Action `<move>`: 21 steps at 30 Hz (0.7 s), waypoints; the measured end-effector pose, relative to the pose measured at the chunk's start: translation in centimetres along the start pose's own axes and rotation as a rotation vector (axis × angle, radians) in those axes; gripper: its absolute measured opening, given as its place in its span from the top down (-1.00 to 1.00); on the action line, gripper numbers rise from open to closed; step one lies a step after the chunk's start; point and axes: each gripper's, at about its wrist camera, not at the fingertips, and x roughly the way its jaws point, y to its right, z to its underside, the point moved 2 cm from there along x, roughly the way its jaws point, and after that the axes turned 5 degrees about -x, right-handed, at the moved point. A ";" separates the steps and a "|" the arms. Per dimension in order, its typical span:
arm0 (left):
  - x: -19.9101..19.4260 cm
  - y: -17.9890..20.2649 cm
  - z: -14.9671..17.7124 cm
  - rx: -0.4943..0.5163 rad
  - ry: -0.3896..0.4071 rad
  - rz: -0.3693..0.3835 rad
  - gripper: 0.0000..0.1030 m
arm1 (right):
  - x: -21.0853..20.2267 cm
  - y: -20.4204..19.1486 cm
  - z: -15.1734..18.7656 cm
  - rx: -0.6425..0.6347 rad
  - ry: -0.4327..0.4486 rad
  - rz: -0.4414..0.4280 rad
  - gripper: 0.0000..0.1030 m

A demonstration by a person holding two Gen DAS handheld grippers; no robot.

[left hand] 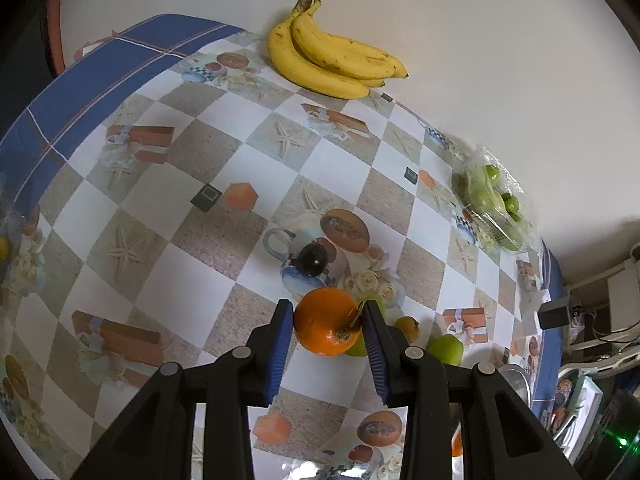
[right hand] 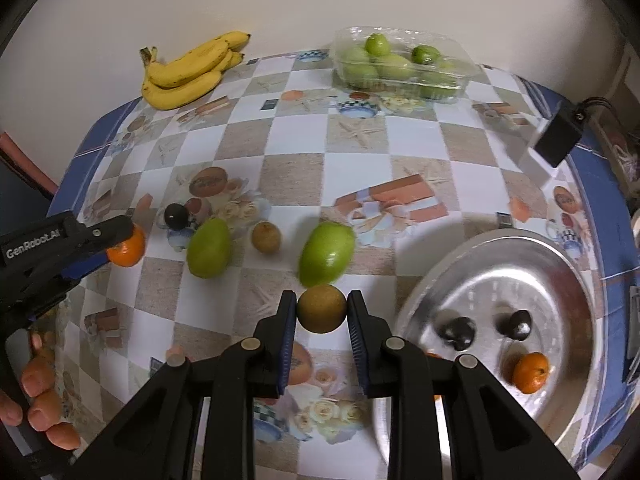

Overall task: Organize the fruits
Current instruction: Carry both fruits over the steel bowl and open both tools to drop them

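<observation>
My left gripper (left hand: 327, 320) is shut on an orange tangerine (left hand: 326, 322), lifted above the checkered tablecloth; the right wrist view shows it at the left (right hand: 120, 246), holding that tangerine (right hand: 130, 247). My right gripper (right hand: 322, 308) is shut on a small brown round fruit (right hand: 322, 309), also off the table. A silver plate (right hand: 560, 276) at the lower right holds two dark plums (right hand: 458, 332) and another tangerine (right hand: 531, 372). On the cloth lie two green mangoes (right hand: 327, 254) (right hand: 209, 247), a brown fruit (right hand: 266, 236) and a dark plum (right hand: 177, 216).
A bunch of bananas (right hand: 188, 72) lies at the back left by the wall. A clear plastic box of green fruit (right hand: 400, 64) stands at the back. A black box (right hand: 558, 136) sits at the table's right edge. A person's fingers (right hand: 40, 392) hold the left gripper's handle.
</observation>
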 end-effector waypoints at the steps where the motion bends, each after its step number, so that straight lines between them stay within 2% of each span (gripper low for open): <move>1: 0.1 0.1 0.1 0.003 -0.002 -0.003 0.27 | -0.1 0.4 0.0 0.007 0.000 0.002 0.48; 9: 0.4 2.3 1.5 0.057 -0.025 0.002 0.27 | -0.8 4.7 0.1 0.089 0.006 0.050 0.48; 21: 1.3 9.3 6.9 0.255 -0.088 0.022 0.27 | -1.5 12.3 1.4 0.261 -0.001 0.116 0.48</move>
